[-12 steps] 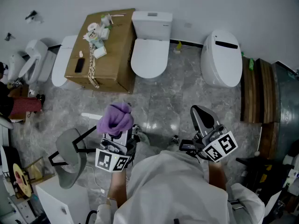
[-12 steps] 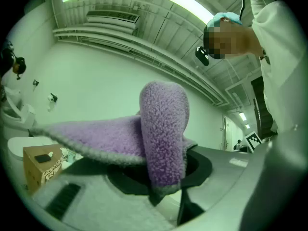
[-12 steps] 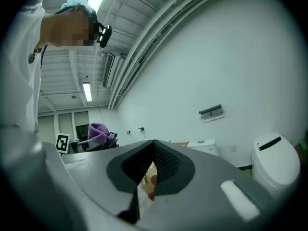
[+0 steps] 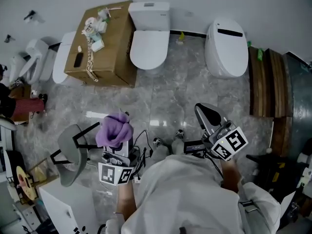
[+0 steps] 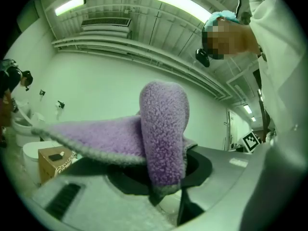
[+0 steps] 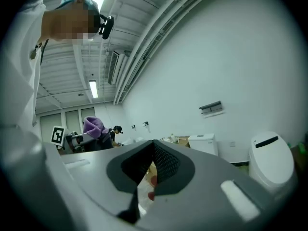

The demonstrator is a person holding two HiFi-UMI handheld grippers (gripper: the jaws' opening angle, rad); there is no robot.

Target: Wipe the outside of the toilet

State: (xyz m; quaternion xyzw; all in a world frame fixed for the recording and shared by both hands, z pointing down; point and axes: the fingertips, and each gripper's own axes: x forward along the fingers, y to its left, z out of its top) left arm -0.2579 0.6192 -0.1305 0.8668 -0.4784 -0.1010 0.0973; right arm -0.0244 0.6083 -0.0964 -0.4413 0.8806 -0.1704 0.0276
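Toilet (image 4: 148, 45), white with a cistern and its lid down, stands against the wall just beside the cardboard box (image 4: 105, 48). A second, tankless toilet (image 4: 225, 50) stands farther from the box on the same side, and a third (image 4: 61, 65) pokes out from behind the box's opposite side. Which of them is meant I cannot tell.

The wiping looks not yet begun. Both grippers hang well short of the box, across a stretch of grey floor (image 4: 170, 96), and nothing touches any bowl. The left gripper (image 5: 159, 196) is clamped on a purple cloth (image 4: 114, 129), which stands up folded from between its jaws, so the tool is ready. The right gripper (image 4: 204, 115) has its jaws pressed together with nothing between them. The approach and the whole wipe are left to do.

No brand or label can be read on the toilets or the box. The gripper cubes carry only black-and-white square patterns.
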